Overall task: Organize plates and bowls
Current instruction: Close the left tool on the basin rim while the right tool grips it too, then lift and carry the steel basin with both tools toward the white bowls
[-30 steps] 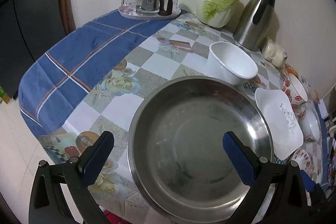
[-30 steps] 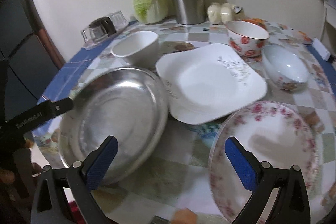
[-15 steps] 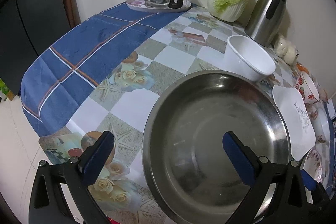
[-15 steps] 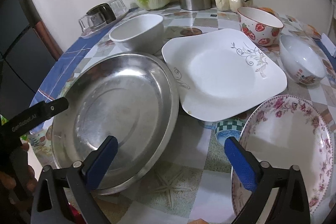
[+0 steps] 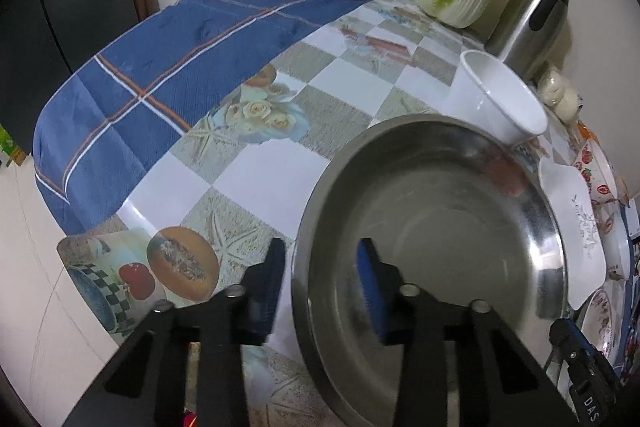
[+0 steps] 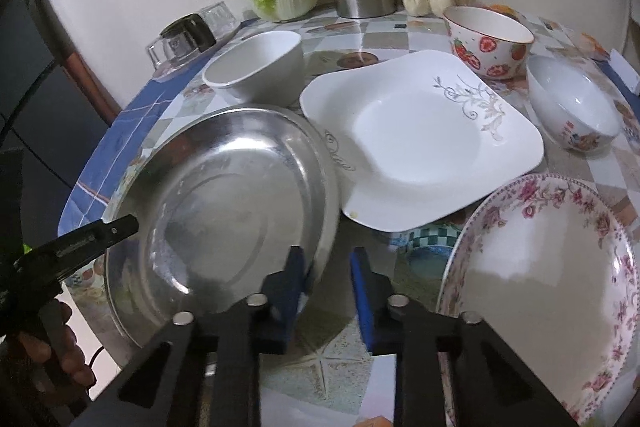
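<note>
While the steel pan (image 5: 436,243) sits at the near left of the worktop (image 5: 256,171), we see the left tool (image 5: 320,267) straddling the pan's near rim, one pad outside and one inside; its jaws have just been closing, and we cannot tell whether the pads press the rim yet. The right tool (image 6: 326,273) has just clenched at the pan's right rim (image 6: 320,227), and we cannot tell whether it pinches the rim or only air. Right of the pan lies the square white plate (image 6: 420,143), touching it, with the floral plate (image 6: 552,279) nearer and further right. A white bowl (image 6: 256,67) stands just beyond the pan, a strawberry bowl (image 6: 488,39) and another white bowl (image 6: 572,107) further right.
</note>
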The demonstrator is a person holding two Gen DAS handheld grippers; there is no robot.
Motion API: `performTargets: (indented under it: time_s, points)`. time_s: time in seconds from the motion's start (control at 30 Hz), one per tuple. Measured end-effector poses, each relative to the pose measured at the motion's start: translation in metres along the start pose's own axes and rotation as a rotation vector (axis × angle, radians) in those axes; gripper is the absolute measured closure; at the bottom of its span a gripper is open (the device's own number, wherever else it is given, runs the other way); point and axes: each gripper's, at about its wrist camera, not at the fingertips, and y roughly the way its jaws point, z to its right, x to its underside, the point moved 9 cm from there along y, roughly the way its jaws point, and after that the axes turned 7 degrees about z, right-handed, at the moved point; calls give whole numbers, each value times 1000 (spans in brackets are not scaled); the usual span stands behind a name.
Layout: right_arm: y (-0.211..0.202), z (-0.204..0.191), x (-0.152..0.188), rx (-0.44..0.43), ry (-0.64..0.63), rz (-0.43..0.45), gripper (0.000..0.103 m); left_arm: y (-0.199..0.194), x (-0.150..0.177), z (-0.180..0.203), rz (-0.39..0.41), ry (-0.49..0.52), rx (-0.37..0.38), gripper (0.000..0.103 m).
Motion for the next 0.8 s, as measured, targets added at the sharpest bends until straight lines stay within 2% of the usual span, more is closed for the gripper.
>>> performTargets:
  time_s: [0.07,0.27,0.3,0.43,0.8]
  points:
    - [2,-2,1,-3,-9,-5,84,5,3,-4,-18,-8,-5,76]
    - [11,-2,2,-25,1,-28,84,9,4,-4,-19,-20,-1,77]
    - [12,-2,2,-29,-1,-31,84,8,4,-3,-20,-18,2,81]
    - [16,-6,4,-49,-14,-45,85,5,3,-2,-11,-24,11,83]
    - [0,-2,-3,-131,10,-21,85,-32,-11,6,92,11,-1,85]
